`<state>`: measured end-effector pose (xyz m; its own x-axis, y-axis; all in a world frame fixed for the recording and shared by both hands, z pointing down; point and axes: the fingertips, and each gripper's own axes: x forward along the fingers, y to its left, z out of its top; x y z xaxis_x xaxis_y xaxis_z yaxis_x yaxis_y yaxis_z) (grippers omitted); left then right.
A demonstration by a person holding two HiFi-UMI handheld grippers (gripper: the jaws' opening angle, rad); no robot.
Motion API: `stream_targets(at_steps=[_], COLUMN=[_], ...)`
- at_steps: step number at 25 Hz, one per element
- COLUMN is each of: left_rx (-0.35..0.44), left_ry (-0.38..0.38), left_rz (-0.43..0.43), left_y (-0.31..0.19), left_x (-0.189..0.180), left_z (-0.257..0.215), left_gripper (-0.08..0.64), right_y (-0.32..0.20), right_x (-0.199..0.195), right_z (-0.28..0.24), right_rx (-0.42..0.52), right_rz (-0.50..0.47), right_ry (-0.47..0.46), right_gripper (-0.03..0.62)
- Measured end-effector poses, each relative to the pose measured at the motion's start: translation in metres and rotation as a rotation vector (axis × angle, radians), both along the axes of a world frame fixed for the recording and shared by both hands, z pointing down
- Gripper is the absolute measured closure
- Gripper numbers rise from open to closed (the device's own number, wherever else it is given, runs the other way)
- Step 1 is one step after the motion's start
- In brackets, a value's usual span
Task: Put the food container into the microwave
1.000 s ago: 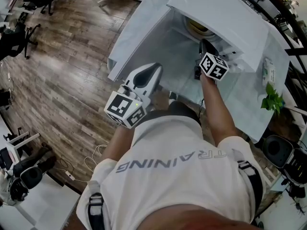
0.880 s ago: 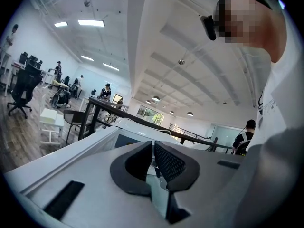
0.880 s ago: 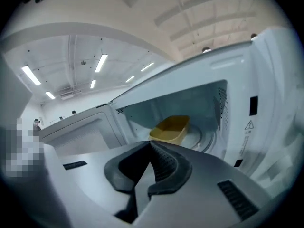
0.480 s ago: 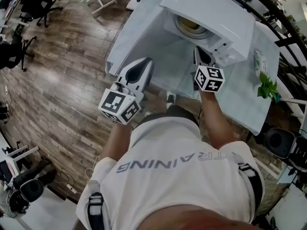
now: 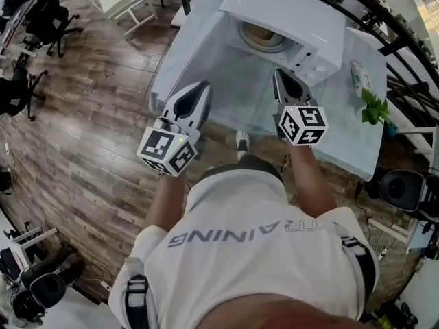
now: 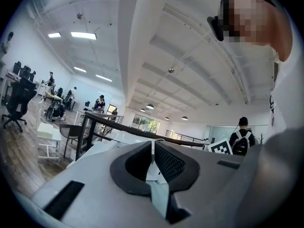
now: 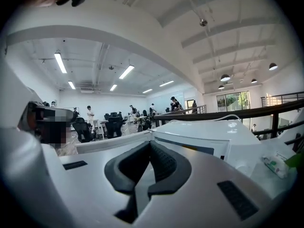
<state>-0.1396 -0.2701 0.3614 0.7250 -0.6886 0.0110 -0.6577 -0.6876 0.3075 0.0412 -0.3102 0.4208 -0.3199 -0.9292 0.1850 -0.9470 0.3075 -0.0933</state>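
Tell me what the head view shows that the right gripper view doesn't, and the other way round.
Only the head view: the food container sitting inside the open microwave, the left gripper, and the wooden floor. Only the right gripper view: its pads closed together with nothing between them, distant office chairs, and ceiling lights. Both: the white microwave, the right gripper and the table.

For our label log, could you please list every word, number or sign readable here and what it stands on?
"TRAINING": on the person's white shirt, upside down in the head view.
Microwave control panel: too small to read.
White-green packet: print too small to read.
Left marker cube and right marker cube: square patterns, no words.
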Motion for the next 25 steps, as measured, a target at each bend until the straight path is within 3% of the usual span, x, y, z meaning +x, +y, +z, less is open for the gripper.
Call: stream_targets(at_steps=[14,25], left_rx=[0.035,0.018], left_ry=[-0.02,-0.001], left_rz=[0.041,0.052], left_y=[0.036,0.051], left_x=[-0.003,-0.003], left_z=[-0.012,-0.011], left_gripper=[0.514,0.514], right_y=[0.078,0.089], right_x=[-0.01,-0.017], right_z=[-0.076,-0.069], right_rx=[0.155,0.143], right_rz=[0.017,-0.03], right_ry=[0.045,0.024], right_gripper=[0.569,0.569])
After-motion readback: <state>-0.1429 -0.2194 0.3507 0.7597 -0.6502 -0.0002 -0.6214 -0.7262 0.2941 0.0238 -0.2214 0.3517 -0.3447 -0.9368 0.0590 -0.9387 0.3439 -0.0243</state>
